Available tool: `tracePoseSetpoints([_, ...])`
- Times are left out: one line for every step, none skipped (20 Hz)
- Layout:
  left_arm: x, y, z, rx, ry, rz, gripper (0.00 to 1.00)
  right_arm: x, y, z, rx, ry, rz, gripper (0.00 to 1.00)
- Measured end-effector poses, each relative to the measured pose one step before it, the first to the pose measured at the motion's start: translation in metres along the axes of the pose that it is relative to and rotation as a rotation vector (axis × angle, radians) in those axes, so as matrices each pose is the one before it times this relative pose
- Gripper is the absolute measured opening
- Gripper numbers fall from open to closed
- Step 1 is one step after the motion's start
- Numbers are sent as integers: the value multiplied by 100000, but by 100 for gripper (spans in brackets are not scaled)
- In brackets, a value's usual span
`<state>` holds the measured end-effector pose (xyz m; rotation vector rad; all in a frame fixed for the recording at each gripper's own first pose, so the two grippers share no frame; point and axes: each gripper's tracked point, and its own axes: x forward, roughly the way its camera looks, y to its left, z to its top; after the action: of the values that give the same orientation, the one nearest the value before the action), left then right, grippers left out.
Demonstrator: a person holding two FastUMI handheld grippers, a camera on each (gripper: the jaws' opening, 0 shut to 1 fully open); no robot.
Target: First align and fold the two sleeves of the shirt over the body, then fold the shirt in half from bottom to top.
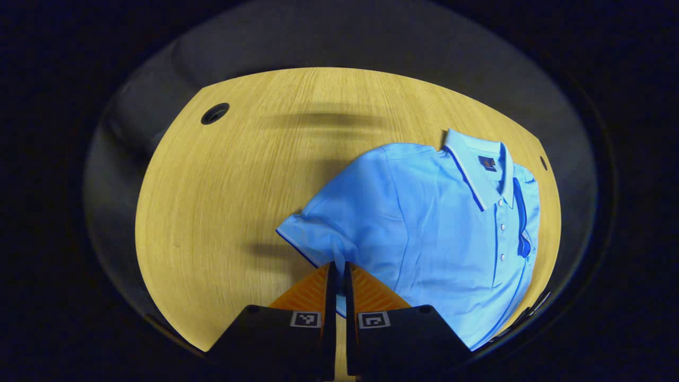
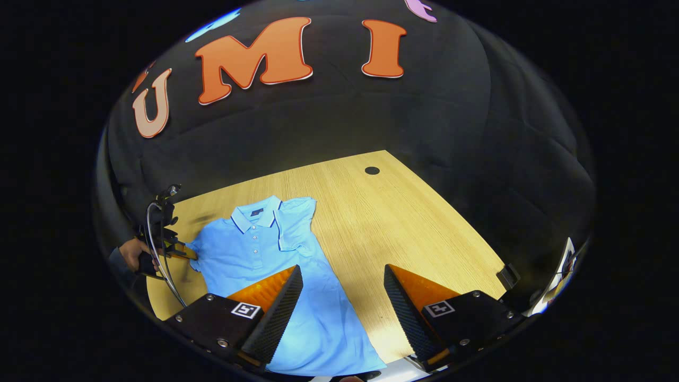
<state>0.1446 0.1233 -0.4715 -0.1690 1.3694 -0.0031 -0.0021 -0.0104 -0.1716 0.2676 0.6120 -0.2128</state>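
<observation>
While one blue shirt (image 2: 270, 265) lies flat on one wooden table (image 2: 403, 223), two grippers work near it. Going from left to right in the right gripper view, a hand (image 2: 132, 254) holds the left gripper (image 2: 180, 249) at the far left, right at the tip of the shirt's sleeve. Next comes the shirt, front side up, with its collar (image 2: 257, 212) pointing to the far wall. One sleeve (image 2: 294, 220) is already folded in over the body. Then comes bare wood with one round hole (image 2: 372, 170) in it. The right gripper (image 2: 342, 289) hangs above the shirt's lower part, and its two fingers stand wide apart with nothing between them.

In the left gripper view, one hole (image 1: 215, 113) sits in the table (image 1: 223, 212) at the far left. The left gripper (image 1: 339, 278) has its two fingers almost together, pinching the other sleeve (image 1: 313, 233). To the right lies the shirt (image 1: 435, 228) with its collar (image 1: 477, 164) and three small buttons (image 1: 502, 227) in a row.
</observation>
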Motion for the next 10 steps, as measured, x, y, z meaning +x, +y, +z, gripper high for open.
tracePoseSetpoints([-313, -547, 268, 1130, -1817, -2138, 10, -167, -262, -143, 351, -158, -658, 96])
tracePoseSetpoints([-427, -447, 538, 1617, -2324, -1568, 10, -191, -195, -146, 575, 152, -691, 96])
tracePoseSetpoints([-413, -399, 701, 2076, -2804, -859, 10, -174, -189, -348, 761, 491, -607, 96])
tracePoseSetpoints([-325, -536, 736, 1758, -2369, -631, 10, -84, -69, -198, 731, 224, 34, 96])
tracePoseSetpoints([-471, -825, 457, 2517, -1545, -1976, 10, -90, -255, -226, 517, 330, -464, 96])
tracePoseSetpoints([-341, -765, 419, 1231, -1313, -1811, 10, -174, -323, -314, 452, 626, -499, 96])
tracePoseSetpoints([-220, -946, 448, 1307, -1629, -2627, 10, -164, -248, -265, 407, 547, -552, 96])
tracePoseSetpoints([-148, -864, 389, 1529, -1125, -1836, 10, -147, -182, -96, 317, 176, -655, 96])
tracePoseSetpoints([-60, -795, 493, 1501, -1521, -1800, 10, -267, -17, -174, 197, 92, -106, 96])
tracePoseSetpoints([-5, -1113, 564, 1939, -1200, -1978, 10, -156, 60, -77, 198, -32, 154, 96])
